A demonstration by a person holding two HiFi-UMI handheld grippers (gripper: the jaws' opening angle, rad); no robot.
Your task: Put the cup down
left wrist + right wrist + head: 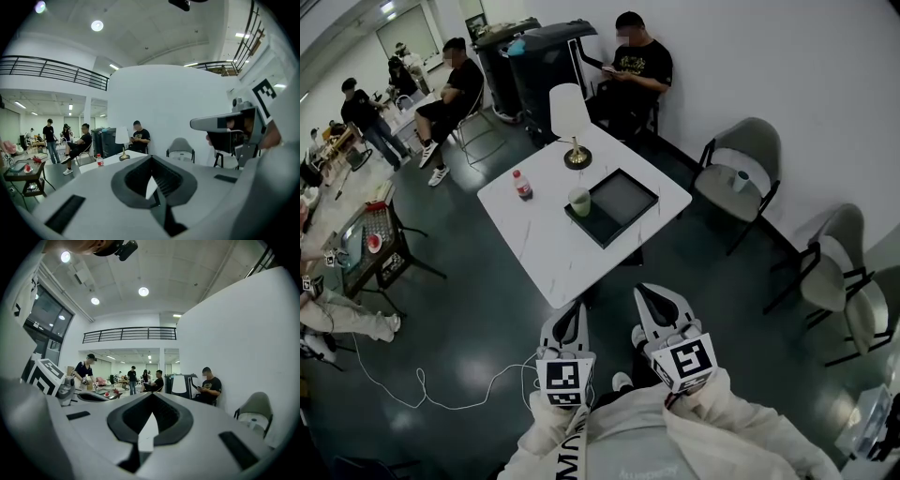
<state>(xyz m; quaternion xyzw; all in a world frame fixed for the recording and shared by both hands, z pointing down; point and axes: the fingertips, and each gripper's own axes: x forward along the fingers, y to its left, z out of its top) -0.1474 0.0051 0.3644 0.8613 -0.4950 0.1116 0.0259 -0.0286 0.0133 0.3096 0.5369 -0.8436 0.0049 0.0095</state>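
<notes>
Since the cup [579, 201] is seen standing upright on the white bench [534, 248], at the left corner of the dark tray [623, 197], the put-down is judged to be done already. Whether the cup rests on the tray's edge or just beside it cannot be told from the head view. Both tools are held close to the person's body, well apart from the bench: the left gripper [573, 314] at the near left, the right gripper [651, 298] just beside it. The left gripper's fingers [93, 187] are seen clenched together with nothing between them, and the same is shown for the right gripper's fingers [89, 427]; the cup is grasped by neither. A lamp [570, 117] is seen at the far edge of the bench and a red-capped bottle [522, 185] to the left of the cup, both near it but apart from it. What is left of the step is judged best done by restraint: the grippers are to be kept level and clear of the bench, so that the cup is not nudged or tipped and the tray, lamp and bottle are left untouched.
</notes>
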